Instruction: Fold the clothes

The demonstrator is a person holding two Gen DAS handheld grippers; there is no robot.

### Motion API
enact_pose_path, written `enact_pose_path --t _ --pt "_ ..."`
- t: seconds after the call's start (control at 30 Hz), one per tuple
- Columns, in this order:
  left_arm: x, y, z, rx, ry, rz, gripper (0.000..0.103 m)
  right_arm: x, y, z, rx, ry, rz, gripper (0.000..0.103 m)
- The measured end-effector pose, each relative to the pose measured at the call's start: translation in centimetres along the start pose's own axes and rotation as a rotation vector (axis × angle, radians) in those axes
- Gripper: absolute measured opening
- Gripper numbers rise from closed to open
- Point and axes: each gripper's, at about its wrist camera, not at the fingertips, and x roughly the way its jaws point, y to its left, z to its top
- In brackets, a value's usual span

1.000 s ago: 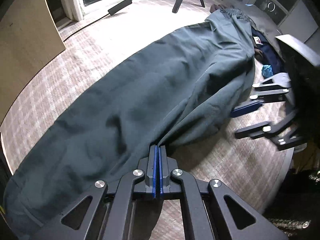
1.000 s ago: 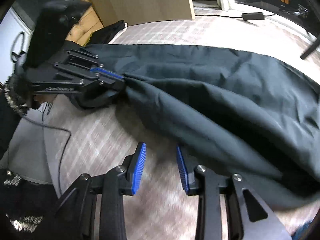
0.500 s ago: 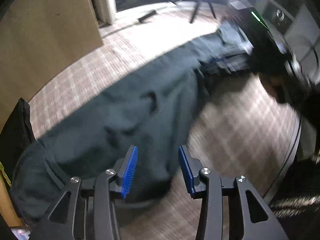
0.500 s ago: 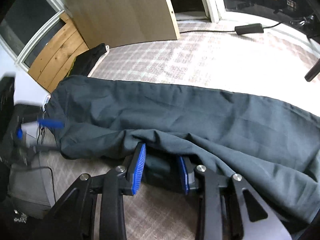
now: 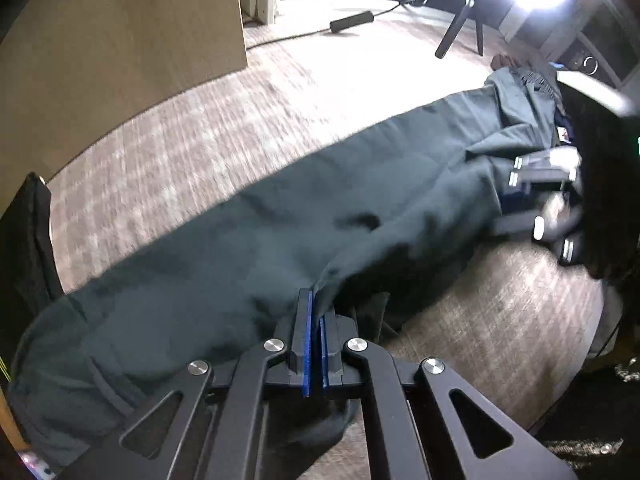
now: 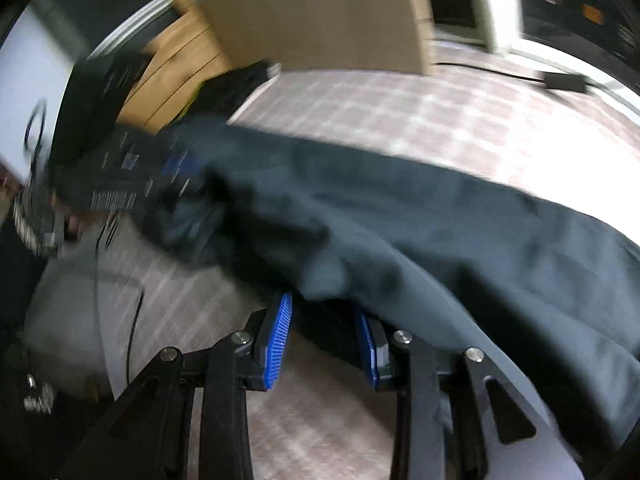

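Note:
Dark green trousers [image 5: 248, 248] lie stretched across a checked carpet [image 5: 192, 148]. My left gripper [image 5: 315, 304] is shut on the trousers' near edge, and the cloth rises into its blue pads. My right gripper [image 6: 326, 312] is open, with the trousers' edge [image 6: 400, 240] draped over the gap between its fingers. In the left wrist view the right gripper [image 5: 536, 204] shows blurred at the far right against the cloth. In the right wrist view the left gripper [image 6: 160, 176] shows blurred at the left, on the cloth.
A tan board [image 5: 120, 40] leans at the back left. A tripod leg [image 5: 452, 36] and a power brick [image 5: 352, 22] stand at the back by the window. Wooden panels [image 6: 176, 68] and a black garment [image 6: 236, 84] lie left. A cable [image 6: 132, 320] crosses the carpet.
My left gripper was open half a second ago and has shut on the trousers' edge. My right gripper stays open at the cloth's edge; both views have shifted and blurred.

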Motion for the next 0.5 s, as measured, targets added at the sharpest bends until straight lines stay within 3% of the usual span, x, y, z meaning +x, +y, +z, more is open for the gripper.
enact_pose_path --t 0.1,0.23,0.4,0.47,0.5 --pt "-0.1 -0.3 0.2 0.034 0.015 -0.003 0.003 2.1 1.6 0.5 -0.067 0.037 -0.002 0.033" --pt "-0.2 -0.3 0.0 0.042 0.029 -0.016 0.003 4.6 3.3 1.2 -0.144 0.063 -0.009 0.049" --pt "-0.4 0.8 0.6 0.019 0.027 -0.034 0.003 6.2 4.9 2.0 -0.244 0.046 -0.044 0.052" --pt "-0.6 1.1 0.9 0.015 0.026 -0.036 0.003 6.5 5.3 2.0 -0.285 0.044 -0.08 0.045" --pt "-0.7 1.1 1.0 0.014 0.026 -0.032 0.003 6.5 5.4 2.0 -0.288 0.057 -0.084 0.028"
